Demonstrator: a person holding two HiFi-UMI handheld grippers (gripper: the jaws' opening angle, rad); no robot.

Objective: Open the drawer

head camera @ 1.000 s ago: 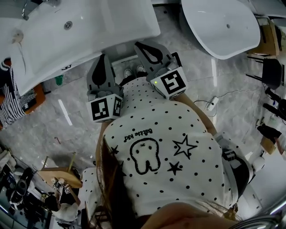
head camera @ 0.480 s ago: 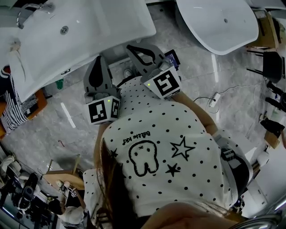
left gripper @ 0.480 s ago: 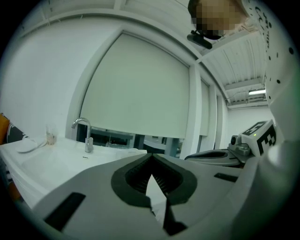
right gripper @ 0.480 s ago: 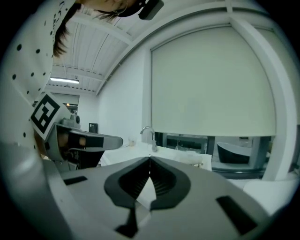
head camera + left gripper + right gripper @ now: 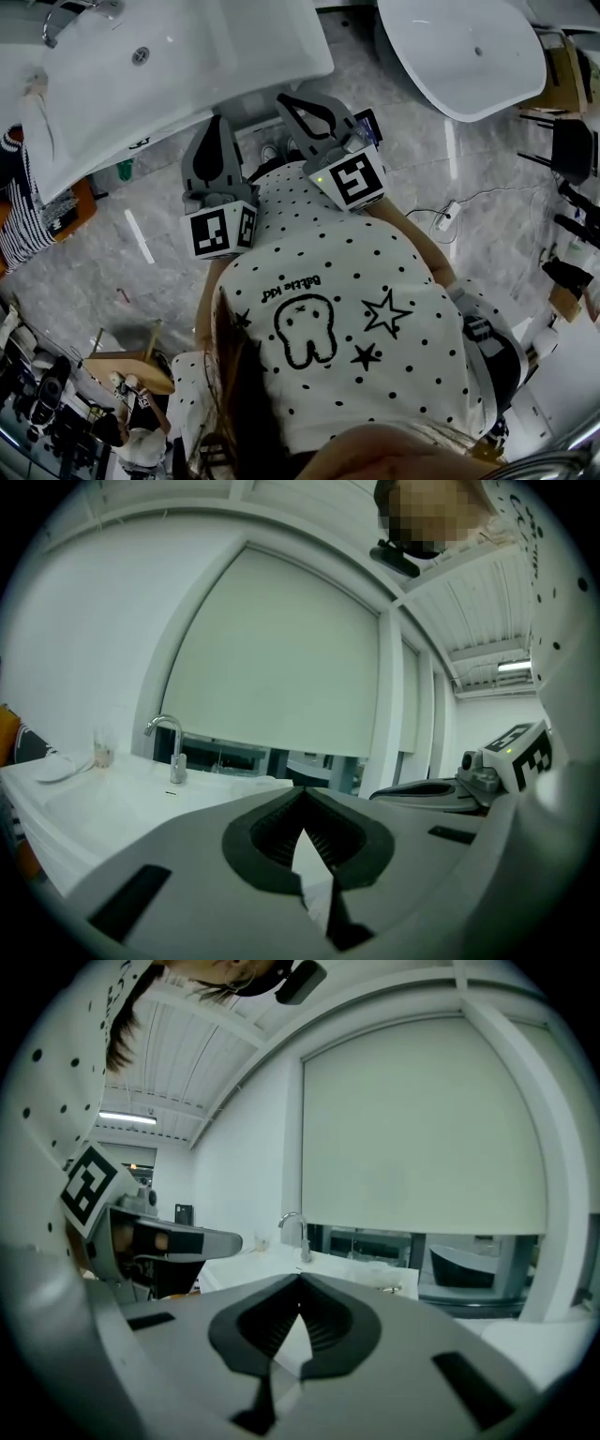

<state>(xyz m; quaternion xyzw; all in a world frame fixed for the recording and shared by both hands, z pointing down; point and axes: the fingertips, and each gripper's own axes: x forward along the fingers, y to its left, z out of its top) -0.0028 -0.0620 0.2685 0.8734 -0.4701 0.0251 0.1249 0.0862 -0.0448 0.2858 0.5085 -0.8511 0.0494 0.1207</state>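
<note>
No drawer shows in any view. It is probably in the cabinet front under the white washbasin [image 5: 187,75], whose rim hides it from above. Opening has not begun: reaching down, finding the handle, gripping and pulling are all left. The left gripper [image 5: 219,122] and right gripper [image 5: 291,97], both closed on nothing, hang side by side near the basin's edge. The marble floor [image 5: 141,244] beside the person offers room to step back.
</note>
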